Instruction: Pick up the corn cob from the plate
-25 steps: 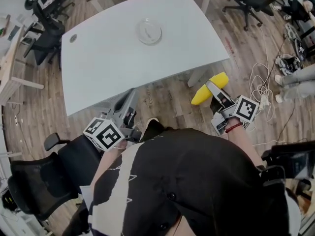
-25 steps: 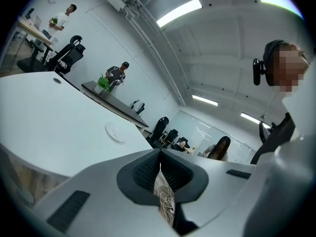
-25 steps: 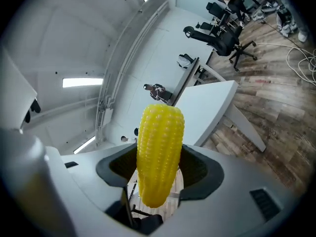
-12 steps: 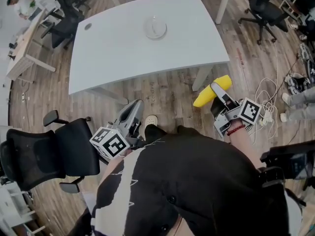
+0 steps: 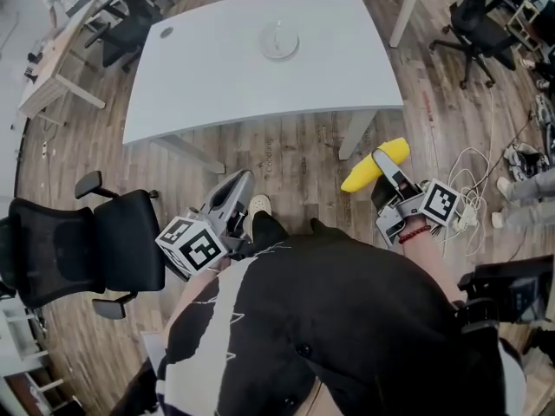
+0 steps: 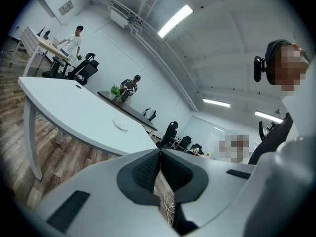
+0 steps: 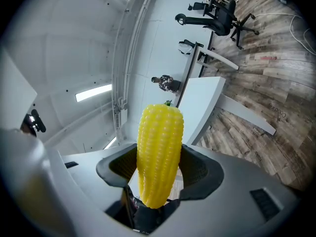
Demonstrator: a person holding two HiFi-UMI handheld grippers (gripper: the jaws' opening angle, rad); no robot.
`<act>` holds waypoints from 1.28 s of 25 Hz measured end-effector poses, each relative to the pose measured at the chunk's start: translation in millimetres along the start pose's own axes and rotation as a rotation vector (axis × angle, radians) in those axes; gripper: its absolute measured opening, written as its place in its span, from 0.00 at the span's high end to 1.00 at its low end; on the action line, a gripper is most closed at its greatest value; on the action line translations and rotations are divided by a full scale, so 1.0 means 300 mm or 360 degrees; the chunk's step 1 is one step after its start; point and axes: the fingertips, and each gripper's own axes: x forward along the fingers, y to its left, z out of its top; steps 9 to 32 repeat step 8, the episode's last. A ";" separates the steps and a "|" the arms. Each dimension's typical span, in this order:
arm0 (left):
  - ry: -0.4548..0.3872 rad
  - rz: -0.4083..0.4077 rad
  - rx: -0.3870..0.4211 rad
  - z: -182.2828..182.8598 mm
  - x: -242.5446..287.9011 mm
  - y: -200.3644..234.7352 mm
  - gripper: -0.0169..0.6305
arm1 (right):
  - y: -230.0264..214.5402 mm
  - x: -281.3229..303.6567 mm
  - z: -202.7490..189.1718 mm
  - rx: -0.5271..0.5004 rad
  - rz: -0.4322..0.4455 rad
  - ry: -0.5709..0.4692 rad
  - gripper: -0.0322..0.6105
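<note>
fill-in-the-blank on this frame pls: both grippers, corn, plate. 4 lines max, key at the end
1. The right gripper is shut on a corn cob whose colour is ____.
2. The left gripper has its jaws ____, with nothing between them.
3. The plate on the white table is ____.
4. In the head view the corn cob shows against the ____ floor, clear of the table.

Missing words: yellow; shut; empty; wooden

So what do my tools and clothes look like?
The left tool and right tool are grey with dark textured pads. Each carries a white cube with black square markers. A red band circles the right wrist; the top is black with white patches.
</note>
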 end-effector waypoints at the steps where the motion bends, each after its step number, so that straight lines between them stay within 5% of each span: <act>1: 0.0003 -0.0003 0.0003 0.001 0.002 -0.005 0.95 | -0.001 -0.005 0.003 0.0004 0.0001 -0.0007 0.54; 32: 0.0020 -0.0019 0.0003 0.017 0.023 0.018 0.95 | 0.012 0.018 -0.001 0.0003 0.0033 0.0004 0.54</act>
